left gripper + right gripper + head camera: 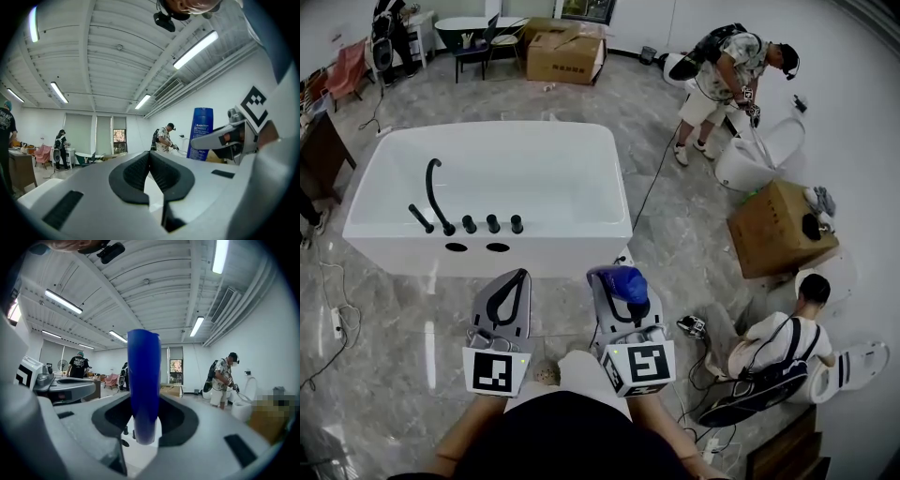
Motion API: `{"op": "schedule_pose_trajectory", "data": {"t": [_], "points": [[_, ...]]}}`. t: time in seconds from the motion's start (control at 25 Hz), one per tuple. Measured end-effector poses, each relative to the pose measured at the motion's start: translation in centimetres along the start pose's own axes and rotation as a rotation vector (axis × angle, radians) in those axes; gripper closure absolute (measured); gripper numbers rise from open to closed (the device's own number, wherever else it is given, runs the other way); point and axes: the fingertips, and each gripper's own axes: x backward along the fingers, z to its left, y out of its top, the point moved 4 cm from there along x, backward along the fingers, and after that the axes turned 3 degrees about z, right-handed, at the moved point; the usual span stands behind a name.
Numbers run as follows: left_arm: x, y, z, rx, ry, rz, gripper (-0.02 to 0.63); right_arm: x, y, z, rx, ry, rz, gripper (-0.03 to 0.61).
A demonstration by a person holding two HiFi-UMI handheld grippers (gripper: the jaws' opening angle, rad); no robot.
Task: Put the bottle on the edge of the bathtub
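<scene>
A blue bottle [628, 285] stands upright between the jaws of my right gripper [617, 277], which is shut on it. The right gripper view shows the same bottle [144, 390] filling the gap of the right gripper [145, 430], bottom end down. The left gripper [510, 283] is beside it, shut with nothing in it; its black pads [136, 171] meet at the tips of the left gripper [149, 153]. From the left gripper view the bottle [200, 133] shows at the right. The white bathtub [403, 251] lies just ahead of both grippers, its near edge carrying a black faucet [437, 192].
Three black knobs [492, 223] and two oval holes sit on the tub's near edge. A cardboard box [778, 230], a seated person [780, 339] and toilets are at the right. A standing person [722, 75] is at the back right. A cable [654, 178] runs along the floor.
</scene>
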Motion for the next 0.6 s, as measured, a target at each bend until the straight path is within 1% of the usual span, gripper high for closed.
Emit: {"op": "schedule_pose_trajectory", "data": {"t": [0.16, 0.4, 0.6], "points": [[-1.7, -0.4, 0.6, 0.010, 0.002, 0.005, 0.612, -1.8, 0.3, -1.0, 0.003, -0.002, 0.000, 0.422], [-4.3, -0.9, 2.0, 0.008, 0.010, 0.003, 0.612, -5.0, 0.7, -1.6, 0.020, 0.023, -0.017, 0.422], [-8.1, -1.2, 3.5, -0.006, 0.022, 0.006, 0.612, -9.0, 0.9, -2.9, 0.024, 0.049, -0.034, 0.422]]}}
